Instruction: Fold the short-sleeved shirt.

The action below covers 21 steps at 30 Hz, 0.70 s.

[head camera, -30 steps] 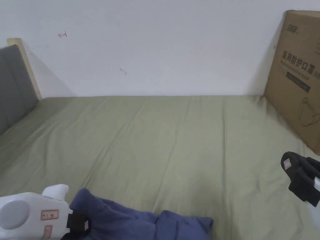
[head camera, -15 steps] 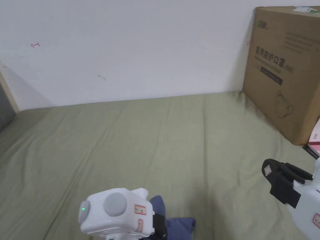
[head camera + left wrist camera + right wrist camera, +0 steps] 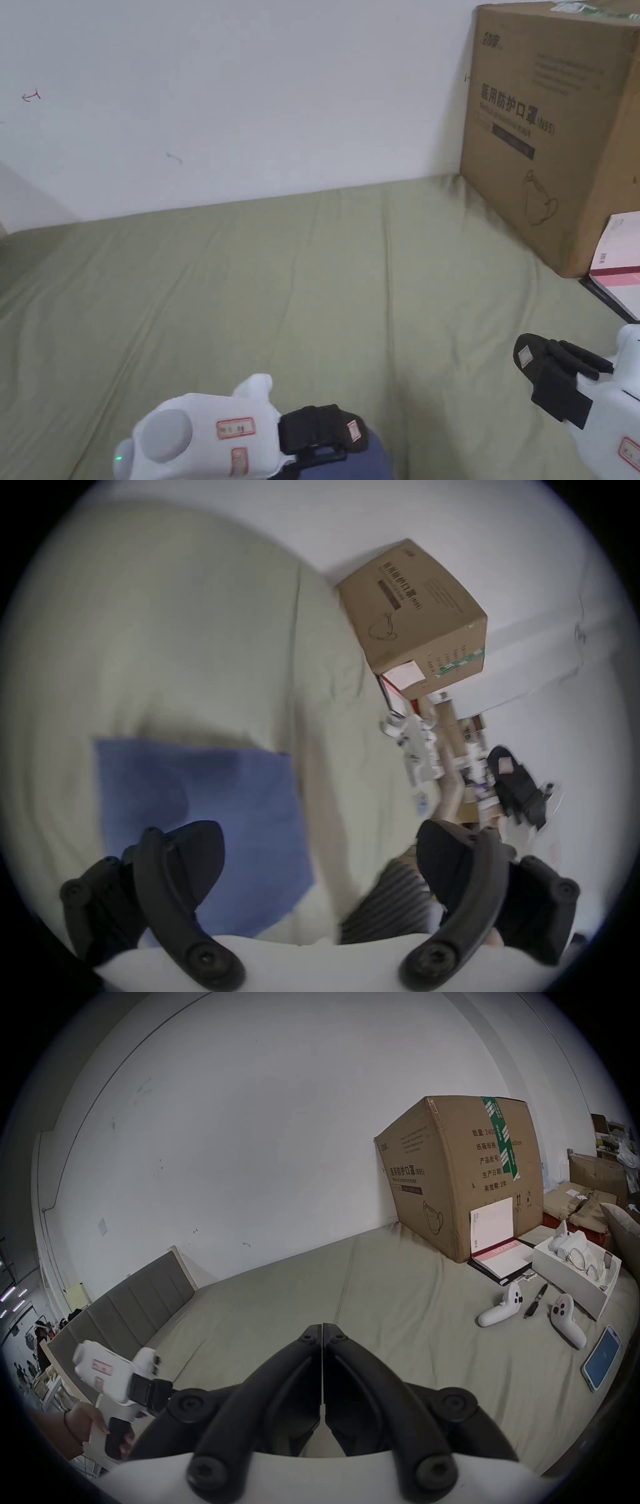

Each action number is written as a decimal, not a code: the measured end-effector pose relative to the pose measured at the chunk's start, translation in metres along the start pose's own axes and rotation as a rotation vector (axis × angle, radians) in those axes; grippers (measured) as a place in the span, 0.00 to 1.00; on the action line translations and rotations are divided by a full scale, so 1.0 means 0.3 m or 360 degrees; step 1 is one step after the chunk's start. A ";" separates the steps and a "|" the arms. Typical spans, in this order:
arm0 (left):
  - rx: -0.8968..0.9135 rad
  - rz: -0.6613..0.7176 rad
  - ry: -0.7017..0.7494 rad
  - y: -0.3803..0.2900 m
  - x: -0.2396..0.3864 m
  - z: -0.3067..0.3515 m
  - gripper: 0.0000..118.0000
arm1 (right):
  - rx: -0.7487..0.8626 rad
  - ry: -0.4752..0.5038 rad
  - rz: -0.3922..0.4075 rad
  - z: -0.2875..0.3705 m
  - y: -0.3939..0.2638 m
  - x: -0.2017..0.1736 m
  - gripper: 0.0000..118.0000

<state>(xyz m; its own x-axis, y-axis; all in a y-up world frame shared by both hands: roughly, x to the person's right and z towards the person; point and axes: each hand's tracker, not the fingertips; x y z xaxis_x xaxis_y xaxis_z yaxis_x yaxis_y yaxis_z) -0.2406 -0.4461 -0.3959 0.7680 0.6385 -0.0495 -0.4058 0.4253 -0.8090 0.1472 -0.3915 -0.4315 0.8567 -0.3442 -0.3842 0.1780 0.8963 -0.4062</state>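
- At the far left of the right gripper view, a grey padded headboard (image 3: 131,1303) stands against the white wall (image 3: 250,94); an olive-green bed sheet (image 3: 312,281) spreads from it across the whole mattress.
- Low on the left, a hand (image 3: 83,1432) holds the white left gripper (image 3: 318,861) above the near edge of the bed; its two black jaws stand wide apart with nothing between them.
- Just beneath that gripper lies the blue short-sleeved shirt (image 3: 221,809), folded into a flat rectangle on the sheet; in the head view only a small blue corner of it shows under the gripper's black tip.
- To the right, well apart from the shirt, the right gripper (image 3: 322,1329) hovers over bare sheet; its jaws are pressed together, tip to tip, holding nothing.
- Far right, a large cardboard box (image 3: 550,125) stands on the bed against the wall; a pink-and-white booklet (image 3: 495,1245) leans on it.
- Beside the booklet lie two white handheld controllers (image 3: 498,1309), a black pen (image 3: 536,1300) between them, an open white box (image 3: 575,1279), and a phone (image 3: 602,1357) with its screen lit.
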 end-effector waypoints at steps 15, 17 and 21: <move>-0.0440 -0.0212 0.0255 -0.137 0.040 -0.315 0.03 | 0.0012 0.0007 0.0010 0.000 0.007 -0.012 0.00; -0.0531 0.0013 0.0060 -0.168 0.014 -0.394 0.03 | -0.0006 -0.0008 0.0007 0.001 0.005 -0.011 0.00; -0.0497 0.0135 -0.0101 -0.183 -0.005 -0.412 0.03 | -0.0045 0.0000 -0.0024 0.008 -0.009 -0.010 0.00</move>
<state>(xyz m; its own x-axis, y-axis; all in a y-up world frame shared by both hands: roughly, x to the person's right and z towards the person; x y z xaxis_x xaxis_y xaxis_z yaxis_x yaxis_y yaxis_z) -0.1581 -0.5498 -0.4238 0.7015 0.7062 -0.0958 -0.2878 0.1577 -0.9446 0.1453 -0.3923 -0.4273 0.8541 -0.3576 -0.3778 0.1770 0.8827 -0.4353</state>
